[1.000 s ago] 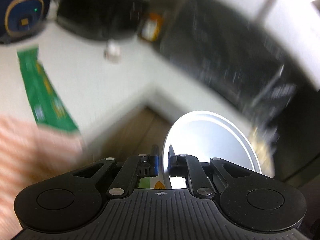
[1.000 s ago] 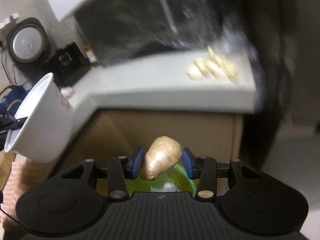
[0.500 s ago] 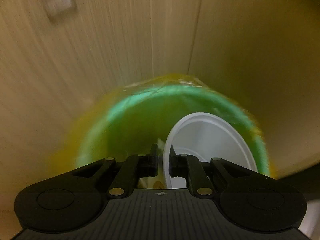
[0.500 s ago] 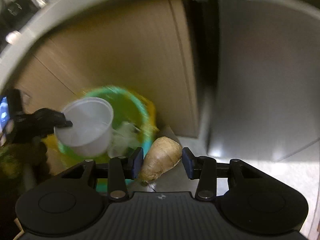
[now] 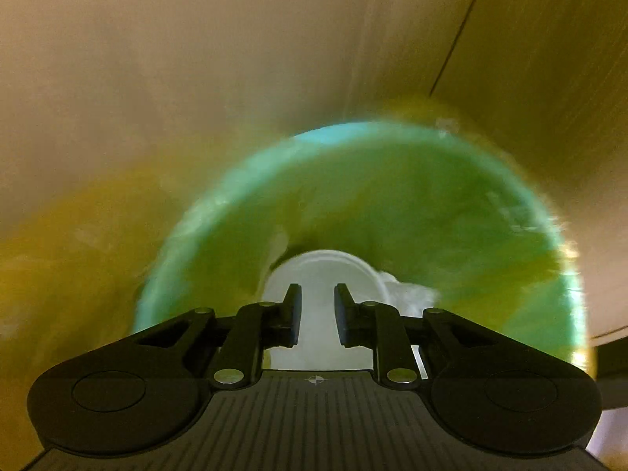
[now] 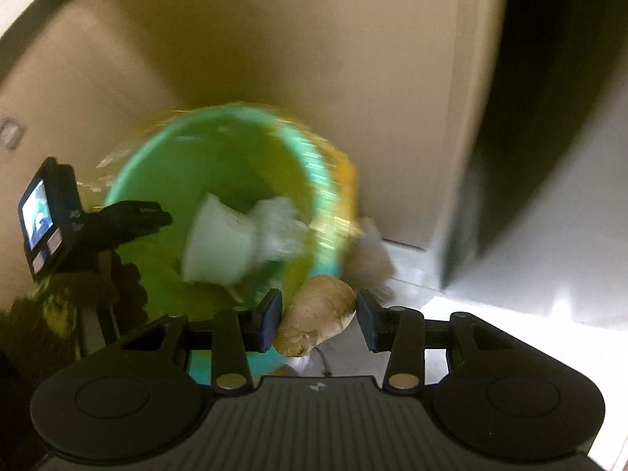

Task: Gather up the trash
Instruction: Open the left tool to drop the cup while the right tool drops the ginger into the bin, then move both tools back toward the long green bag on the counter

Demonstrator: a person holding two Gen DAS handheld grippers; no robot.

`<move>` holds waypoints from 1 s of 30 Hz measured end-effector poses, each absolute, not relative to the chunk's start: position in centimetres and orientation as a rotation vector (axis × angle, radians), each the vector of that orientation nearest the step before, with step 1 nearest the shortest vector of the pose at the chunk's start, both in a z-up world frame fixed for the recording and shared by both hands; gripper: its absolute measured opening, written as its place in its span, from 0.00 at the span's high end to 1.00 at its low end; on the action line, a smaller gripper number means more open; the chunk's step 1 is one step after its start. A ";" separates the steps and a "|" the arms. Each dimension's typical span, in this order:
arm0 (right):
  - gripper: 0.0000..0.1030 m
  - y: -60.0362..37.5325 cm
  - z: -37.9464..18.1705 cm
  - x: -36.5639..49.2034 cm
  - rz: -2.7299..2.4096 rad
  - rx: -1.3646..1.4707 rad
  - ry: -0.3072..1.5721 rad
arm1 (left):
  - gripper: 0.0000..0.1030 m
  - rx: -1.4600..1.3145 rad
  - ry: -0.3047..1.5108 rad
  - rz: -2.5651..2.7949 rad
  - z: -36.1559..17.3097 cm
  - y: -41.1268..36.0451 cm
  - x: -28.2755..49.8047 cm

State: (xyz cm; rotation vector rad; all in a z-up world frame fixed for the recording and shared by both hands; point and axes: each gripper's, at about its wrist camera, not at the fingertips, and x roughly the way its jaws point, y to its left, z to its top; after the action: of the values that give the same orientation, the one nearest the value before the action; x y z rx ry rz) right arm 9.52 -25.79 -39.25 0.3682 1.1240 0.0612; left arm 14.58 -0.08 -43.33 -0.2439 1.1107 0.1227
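1. White plastic cup (image 6: 218,245) lying on its side inside the green bin (image 6: 314,180), mouth turned toward the left gripper, base against a crumpled white wad (image 6: 280,227); seen in the left wrist view as a pale round shape (image 5: 322,274) low in the bin (image 5: 243,180), just beyond the fingertips; blurred in both views.
2. Ginger root (image 6: 320,314), knobbly and tan, pinched crosswise in the right gripper (image 6: 318,312); left blue pad (image 6: 271,320) pressed against its side, right pad at its other flank; held at the bin's near rim, outside the liner.
3. Left gripper (image 5: 317,314) with fingers spread and nothing between them, the cup visible through the gap; seen from the right wrist view as a dark shape (image 6: 129,218) reaching over the bin's left rim, with a small lit screen (image 6: 37,218) on its back.
4. Yellow-green bag lining the bin (image 6: 165,267), its yellow edge folded over the rim (image 6: 345,180).
5. More pale crumpled material (image 6: 373,259) on the floor just right of the bin; identity cannot be told.
6. Tan cabinet panels (image 5: 196,59) behind the bin; grey metallic surface (image 6: 549,235) to the right.
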 end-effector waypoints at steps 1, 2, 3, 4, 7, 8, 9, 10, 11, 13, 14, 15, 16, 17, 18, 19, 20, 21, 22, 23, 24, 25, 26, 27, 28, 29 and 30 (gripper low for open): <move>0.60 -24.9 -39.0 10.5 0.094 0.366 1.119 | 0.79 -0.271 1.109 0.122 -42.5 0.2 13.5; 0.60 -24.0 -38.8 11.5 0.125 0.365 1.115 | 0.79 -0.298 1.107 0.122 -41.7 0.5 12.2; 0.60 -23.1 -38.6 12.5 0.152 0.366 1.111 | 0.79 -0.321 1.106 0.128 -40.9 0.7 11.1; 0.60 -22.0 -38.3 13.8 0.187 0.372 1.107 | 0.79 -0.350 1.102 0.134 -40.3 1.0 10.2; 0.60 -19.4 -38.4 17.8 0.289 0.392 1.108 | 0.80 -0.440 1.087 0.156 -38.5 2.6 8.2; 0.60 -18.1 -38.6 19.4 0.325 0.390 1.115 | 0.80 -0.457 1.081 0.155 -38.2 3.0 7.5; 0.60 -17.1 -39.0 20.6 0.353 0.383 1.125 | 0.80 -0.470 1.075 0.150 -37.8 3.4 7.3; 0.60 -15.9 -39.4 21.8 0.396 0.376 1.140 | 0.80 -0.481 1.070 0.143 -37.0 3.7 7.4; 0.60 -14.8 -39.8 22.9 0.442 0.364 1.167 | 0.80 -0.495 1.062 0.136 -36.1 4.1 7.3; 0.60 -12.9 -40.5 24.6 0.449 0.335 1.238 | 0.80 -0.526 1.042 0.130 -34.2 4.7 7.2; 0.60 -12.4 -40.4 24.9 0.435 0.323 1.248 | 0.80 -0.547 1.032 0.125 -33.0 5.0 7.0; 0.59 -12.2 -39.8 25.0 0.414 0.311 1.247 | 0.80 -0.567 1.026 0.115 -31.8 5.4 6.9; 0.55 -12.4 -39.0 24.8 0.398 0.302 1.242 | 0.80 -0.584 1.024 0.102 -30.7 5.5 6.8; 0.53 -12.7 -37.7 24.6 0.393 0.304 1.235 | 0.80 -0.595 1.021 0.079 -29.2 5.4 6.7; 0.47 -13.1 -36.3 24.0 0.393 0.317 1.227 | 0.80 -0.595 1.018 0.054 -27.5 5.4 6.5; 0.45 -13.8 -34.9 23.5 0.391 0.331 1.219 | 0.80 -0.593 1.014 0.017 -25.7 5.2 6.6; 0.45 -14.4 -33.6 22.9 0.381 0.337 1.213 | 0.80 -0.595 1.005 -0.022 -24.1 5.1 6.6; 0.45 -15.0 -32.0 22.2 0.358 0.332 1.207 | 0.80 -0.601 0.991 -0.064 -22.4 5.0 6.7; 0.45 -15.7 -30.7 21.3 0.338 0.321 1.200 | 0.80 -0.605 0.965 -0.115 -20.2 5.0 6.8; 0.45 -16.2 -29.4 20.3 0.320 0.309 1.186 | 0.80 -0.601 0.936 -0.152 -18.3 5.1 7.1; 0.45 -16.6 -27.8 19.5 0.302 0.298 1.172 | 0.80 -0.592 0.900 -0.178 -16.3 5.4 7.3; 0.45 -16.8 -26.4 18.8 0.283 0.290 1.162 | 0.80 -0.584 0.867 -0.189 -14.5 5.8 7.3; 0.45 -16.9 -25.1 18.4 0.267 0.286 1.154 | 0.80 -0.574 0.830 -0.185 -12.6 6.5 7.6; 0.45 -16.7 -23.7 18.0 0.260 0.283 1.140 | 0.80 -0.563 0.795 -0.162 -10.9 7.1 8.0; 0.45 -16.4 -22.1 17.6 0.266 0.276 1.120 | 0.80 -0.551 0.765 -0.126 -9.6 8.1 8.4; 0.45 -15.9 -20.6 17.3 0.279 0.263 1.095 | 0.80 -0.532 0.736 -0.071 -8.6 9.2 9.0; 0.44 -15.0 -18.9 17.0 0.296 0.246 1.060 | 0.80 -0.512 0.720 -0.022 -7.6 10.4 9.3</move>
State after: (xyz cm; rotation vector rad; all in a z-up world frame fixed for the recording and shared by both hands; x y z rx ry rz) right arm 17.01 -15.04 -18.86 0.2456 1.0596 0.2962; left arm 9.27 10.41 -7.59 -0.5121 0.7201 -0.0223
